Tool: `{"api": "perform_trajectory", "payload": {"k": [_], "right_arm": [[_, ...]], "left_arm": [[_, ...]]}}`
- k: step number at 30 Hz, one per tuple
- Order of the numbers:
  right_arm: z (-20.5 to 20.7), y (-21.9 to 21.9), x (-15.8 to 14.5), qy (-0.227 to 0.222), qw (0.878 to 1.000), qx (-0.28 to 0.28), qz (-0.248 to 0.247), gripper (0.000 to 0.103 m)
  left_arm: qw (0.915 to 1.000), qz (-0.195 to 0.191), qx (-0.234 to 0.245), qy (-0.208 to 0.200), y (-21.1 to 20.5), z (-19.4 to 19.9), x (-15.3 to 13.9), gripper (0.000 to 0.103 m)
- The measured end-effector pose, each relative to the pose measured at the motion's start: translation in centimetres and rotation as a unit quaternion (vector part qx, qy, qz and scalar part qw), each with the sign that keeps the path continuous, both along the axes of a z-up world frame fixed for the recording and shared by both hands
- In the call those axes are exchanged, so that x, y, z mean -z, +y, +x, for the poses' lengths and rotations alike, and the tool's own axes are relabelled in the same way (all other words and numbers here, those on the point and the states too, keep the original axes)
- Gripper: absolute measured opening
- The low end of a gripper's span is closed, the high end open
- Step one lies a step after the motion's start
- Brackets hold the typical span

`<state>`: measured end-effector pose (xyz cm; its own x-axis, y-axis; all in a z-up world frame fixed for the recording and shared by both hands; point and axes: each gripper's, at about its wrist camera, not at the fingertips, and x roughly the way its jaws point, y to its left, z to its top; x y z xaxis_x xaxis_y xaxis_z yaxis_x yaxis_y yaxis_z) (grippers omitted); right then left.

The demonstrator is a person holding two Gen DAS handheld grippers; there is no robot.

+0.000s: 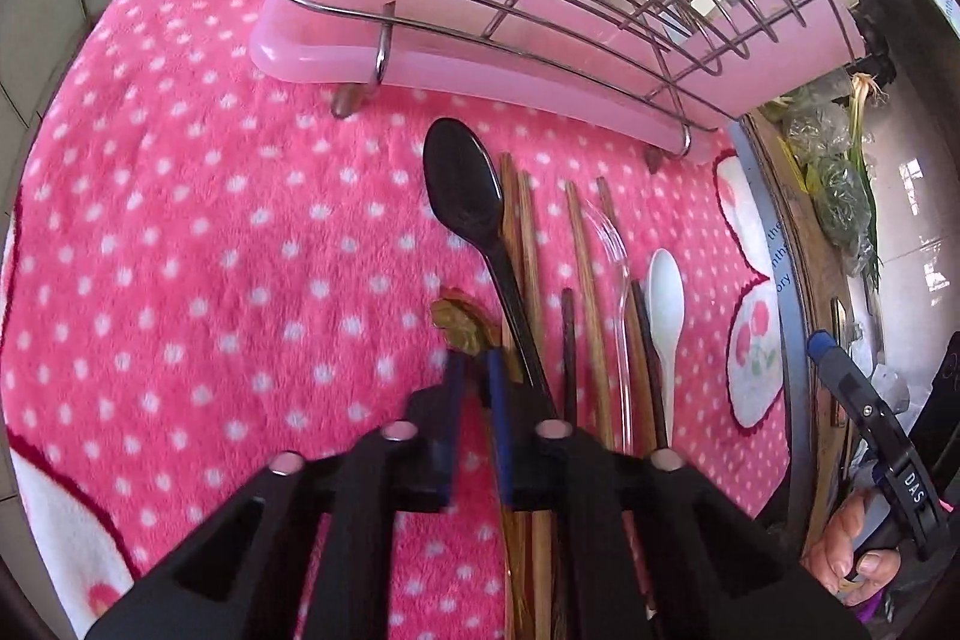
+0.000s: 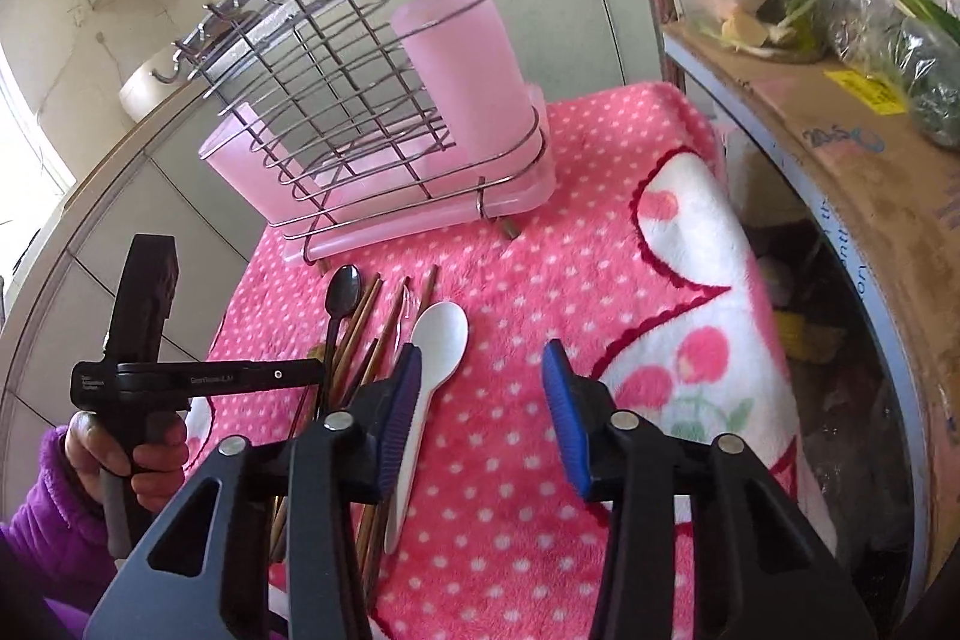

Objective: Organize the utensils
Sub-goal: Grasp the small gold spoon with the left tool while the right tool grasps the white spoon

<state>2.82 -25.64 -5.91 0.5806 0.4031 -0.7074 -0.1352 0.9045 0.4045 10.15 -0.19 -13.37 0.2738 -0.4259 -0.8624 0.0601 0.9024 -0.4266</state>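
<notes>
- Left wrist view: the left hand-held gripper (image 1: 474,376) is nearly clenched around the handle of a small brown spoon (image 1: 462,325), contact unclear. The black spoon (image 1: 465,187) and chopsticks (image 1: 528,244) lie just beside it, so the fingers could drag them along. All rest on the pink dotted towel (image 1: 210,250) before the wire rack (image 1: 540,10).
- Right wrist view: the right hand-held gripper (image 2: 480,400) hangs released beside the white spoon (image 2: 435,340); the pink cup (image 2: 462,64) in the rack looks light and could tip.

Pink dotted blanket (image 2: 540,460) — bagged greens (image 2: 900,58) atop a cardboard box (image 2: 852,172).
</notes>
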Motion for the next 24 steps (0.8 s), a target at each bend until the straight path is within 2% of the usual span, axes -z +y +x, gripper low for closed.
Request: {"api": "perform_trajectory", "payload": {"k": [3, 9, 21, 22, 23, 24], "right_arm": [[0.8, 0.3, 0.5, 0.014, 1.000, -0.010, 0.015, 0.033], [2.9, 1.4, 2.2, 0.049, 0.998, -0.033, 0.032, 0.033], [6.5, 5.1, 6.1, 0.101, 0.993, -0.062, -0.004, 0.033], [6.5, 5.3, 6.1, 0.099, 0.993, -0.066, -0.010, 0.025], [6.6, 5.4, 6.2, 0.103, 0.992, -0.071, -0.007, 0.008], [6.5, 5.3, 6.4, 0.110, 0.991, -0.072, 0.012, 0.007]], "left_arm": [[0.9998, -0.019, 0.000, 0.000, 0.5, 0.1, -0.4, 0.001], [0.9993, -0.018, -0.008, -0.032, 2.8, -0.8, -2.5, 0.001], [0.9951, -0.015, -0.001, -0.098, 5.1, -2.1, -5.5, 0.001], [0.9946, -0.014, 0.000, -0.103, 5.1, -2.2, -5.7, 0.001], [0.9941, -0.014, 0.001, -0.107, 5.1, -2.2, -5.9, 0.001], [0.9937, -0.013, 0.001, -0.111, 5.2, -2.3, -6.1, 0.001]]}}
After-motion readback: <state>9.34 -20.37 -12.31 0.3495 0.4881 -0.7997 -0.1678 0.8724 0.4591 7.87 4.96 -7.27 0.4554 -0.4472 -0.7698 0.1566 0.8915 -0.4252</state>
